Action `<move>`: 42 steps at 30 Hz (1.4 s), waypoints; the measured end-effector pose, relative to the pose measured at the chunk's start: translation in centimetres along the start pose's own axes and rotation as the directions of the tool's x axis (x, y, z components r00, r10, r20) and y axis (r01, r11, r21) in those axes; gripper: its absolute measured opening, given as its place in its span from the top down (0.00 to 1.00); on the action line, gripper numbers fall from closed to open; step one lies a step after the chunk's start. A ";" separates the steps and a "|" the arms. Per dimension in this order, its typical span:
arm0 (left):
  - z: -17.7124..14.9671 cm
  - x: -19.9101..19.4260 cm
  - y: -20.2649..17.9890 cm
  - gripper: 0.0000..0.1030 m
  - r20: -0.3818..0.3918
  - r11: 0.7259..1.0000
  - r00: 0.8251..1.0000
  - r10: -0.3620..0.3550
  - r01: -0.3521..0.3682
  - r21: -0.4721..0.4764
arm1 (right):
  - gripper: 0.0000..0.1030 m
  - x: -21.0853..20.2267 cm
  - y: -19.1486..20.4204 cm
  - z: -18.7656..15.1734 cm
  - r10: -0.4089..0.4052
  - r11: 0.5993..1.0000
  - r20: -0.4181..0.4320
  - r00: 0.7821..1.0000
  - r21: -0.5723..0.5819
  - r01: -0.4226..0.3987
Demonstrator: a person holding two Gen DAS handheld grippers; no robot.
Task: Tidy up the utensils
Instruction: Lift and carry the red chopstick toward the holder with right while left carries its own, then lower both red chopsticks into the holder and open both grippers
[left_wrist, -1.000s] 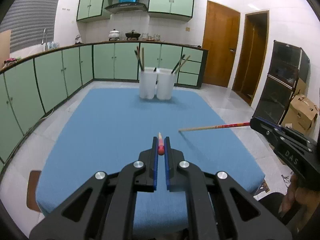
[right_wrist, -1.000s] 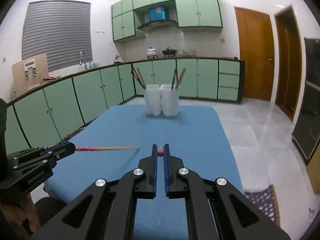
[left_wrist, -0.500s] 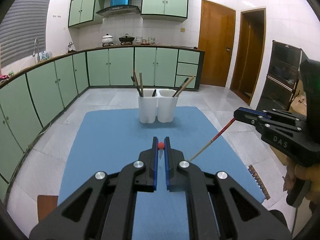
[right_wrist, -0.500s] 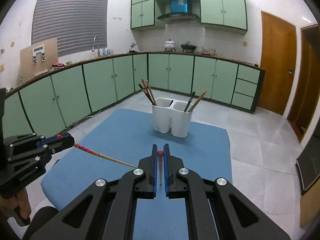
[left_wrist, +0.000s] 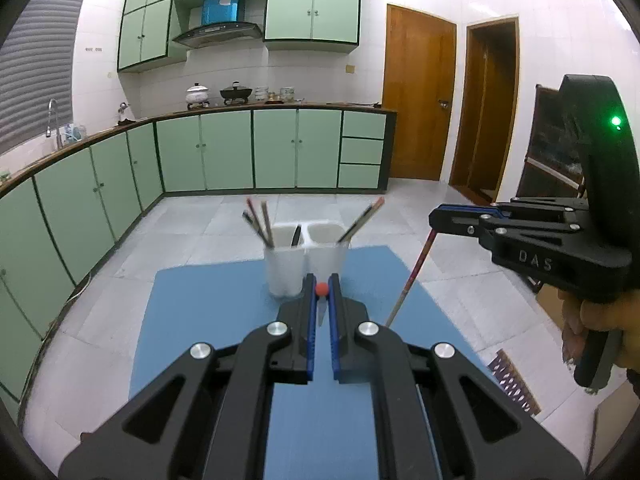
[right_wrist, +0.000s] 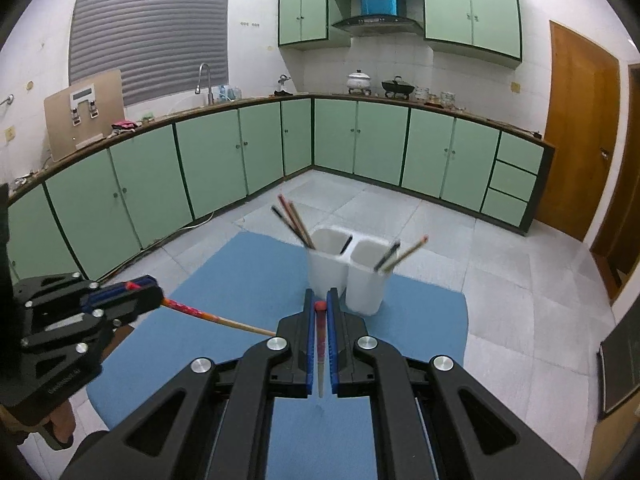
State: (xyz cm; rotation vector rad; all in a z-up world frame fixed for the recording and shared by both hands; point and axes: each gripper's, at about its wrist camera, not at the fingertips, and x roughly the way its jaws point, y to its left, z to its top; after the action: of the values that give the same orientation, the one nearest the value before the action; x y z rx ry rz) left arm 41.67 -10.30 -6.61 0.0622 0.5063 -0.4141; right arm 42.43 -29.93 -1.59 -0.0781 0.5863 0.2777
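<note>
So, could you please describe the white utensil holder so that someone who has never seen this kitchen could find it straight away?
Find the blue table in the middle of the tiled kitchen floor. At its far end stands the white utensil holder, two tall cups joined side by side. It is the only thing standing on the table, with chopsticks leaning out of both cups.

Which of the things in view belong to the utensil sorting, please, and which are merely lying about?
Part of the job:
- left claw, shut on a chopstick
- right claw, shut on a second chopstick
- white twin holder with chopsticks already in it
- blue mat

Just lying about:
- pots on the counter
- faucet
- wooden door
</note>
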 end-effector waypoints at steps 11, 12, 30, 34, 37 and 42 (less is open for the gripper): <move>12.2 4.6 2.2 0.95 0.088 0.999 0.995 0.037 -0.036 -0.015 | 0.95 1.2 -1.8 10.6 -0.022 1.000 0.081 0.996 -0.020 0.024; 13.2 5.2 2.3 0.95 0.091 0.999 0.995 0.047 -0.046 -0.013 | 0.95 1.5 -2.1 11.6 -0.022 1.000 0.091 0.996 -0.015 0.024; 10.6 18.0 5.8 0.84 -0.123 0.995 0.989 0.084 -0.090 -0.046 | 0.88 14.9 -7.8 11.3 -0.076 0.992 0.010 0.997 0.101 0.075; 11.0 15.1 6.5 0.63 -0.068 0.993 0.993 0.101 -0.104 -0.053 | 0.76 12.6 -8.0 11.2 -0.086 0.989 0.055 0.995 0.126 0.079; 11.4 11.9 6.6 0.40 -0.026 0.992 0.993 0.115 -0.116 -0.054 | 0.69 9.6 -7.9 11.1 -0.081 0.987 0.099 0.992 0.146 0.066; 10.2 4.9 5.4 0.12 0.036 0.986 0.985 0.169 -0.169 -0.003 | 0.32 1.6 -5.6 9.0 -0.112 0.983 0.202 0.973 0.164 0.080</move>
State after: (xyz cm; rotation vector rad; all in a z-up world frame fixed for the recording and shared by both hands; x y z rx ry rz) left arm 52.44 -8.79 -0.32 0.0969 0.4609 -0.2483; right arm 50.04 -33.55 4.99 0.0730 0.3903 0.1426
